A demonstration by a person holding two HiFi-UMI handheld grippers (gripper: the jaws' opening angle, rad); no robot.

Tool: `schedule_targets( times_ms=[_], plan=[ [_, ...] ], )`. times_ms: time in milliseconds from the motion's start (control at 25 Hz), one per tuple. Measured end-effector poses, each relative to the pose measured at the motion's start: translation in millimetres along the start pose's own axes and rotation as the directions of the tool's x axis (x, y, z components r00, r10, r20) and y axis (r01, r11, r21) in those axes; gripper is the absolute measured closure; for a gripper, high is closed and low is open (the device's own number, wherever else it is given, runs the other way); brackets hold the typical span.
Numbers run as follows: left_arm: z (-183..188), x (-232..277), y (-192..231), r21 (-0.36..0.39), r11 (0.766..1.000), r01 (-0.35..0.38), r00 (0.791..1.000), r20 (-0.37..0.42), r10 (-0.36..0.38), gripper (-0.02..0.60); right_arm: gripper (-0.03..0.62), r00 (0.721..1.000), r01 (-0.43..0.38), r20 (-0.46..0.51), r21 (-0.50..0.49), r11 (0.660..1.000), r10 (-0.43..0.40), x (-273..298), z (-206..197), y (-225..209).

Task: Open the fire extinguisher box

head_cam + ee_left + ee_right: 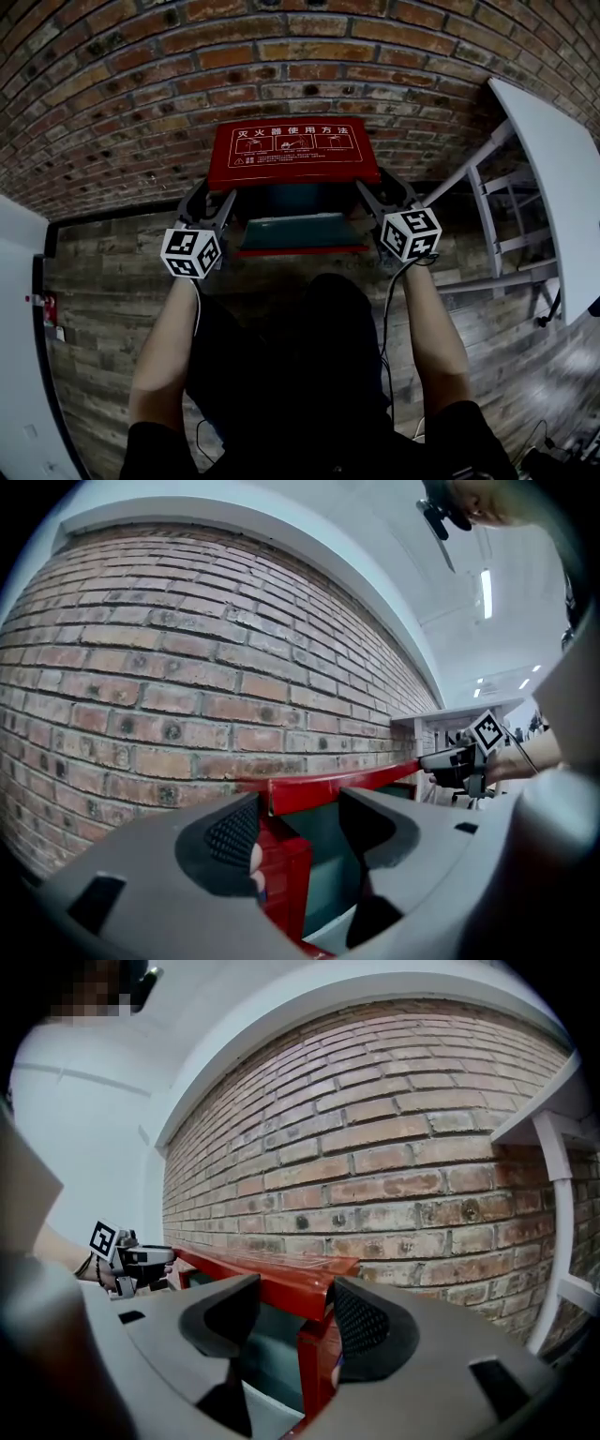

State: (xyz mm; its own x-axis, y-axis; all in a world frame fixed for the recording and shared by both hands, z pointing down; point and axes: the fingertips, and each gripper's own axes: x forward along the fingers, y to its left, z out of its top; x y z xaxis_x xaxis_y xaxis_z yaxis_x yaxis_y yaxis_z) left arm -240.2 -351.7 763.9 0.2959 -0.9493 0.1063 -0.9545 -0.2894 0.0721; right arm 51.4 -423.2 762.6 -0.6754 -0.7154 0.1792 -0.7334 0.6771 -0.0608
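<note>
Seemingly unclamped: left tongs (298,810), right tongs (295,1292) wide, straddling red lid (293,155) corners.

We see a red fire extinguisher box (298,232) low against the brick wall (141,84), just ahead of the fingers. Its red lid (293,153), with white printed instructions on top, is raised at the front, showing the teal inside. Its front corners sit between the fingers of the left gripper (298,817) and the right gripper (295,1312).
</note>
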Motion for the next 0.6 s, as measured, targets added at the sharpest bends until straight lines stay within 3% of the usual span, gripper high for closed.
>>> schedule_targets(
  times_ms=[200,480,600],
  plan=[
    [28,6,5,0.033,0.999,0.011,1.0,0.013,-0.012,0.276,0.339,1.0,-0.023,0.004,0.04,0.999,0.023,5,32,-5],
    [84,35,23,0.075,0.997,-0.019,0.999,0.051,0.015,0.298,0.339,0.996,-0.033,0.084,0.113,0.993,0.024,29,97,-25],
    [104,54,33,0.054,0.998,-0.033,0.997,0.069,0.03,0.298,0.339,0.995,-0.015,0.103,0.117,0.993,0.003,47,119,-38]
  ],
)
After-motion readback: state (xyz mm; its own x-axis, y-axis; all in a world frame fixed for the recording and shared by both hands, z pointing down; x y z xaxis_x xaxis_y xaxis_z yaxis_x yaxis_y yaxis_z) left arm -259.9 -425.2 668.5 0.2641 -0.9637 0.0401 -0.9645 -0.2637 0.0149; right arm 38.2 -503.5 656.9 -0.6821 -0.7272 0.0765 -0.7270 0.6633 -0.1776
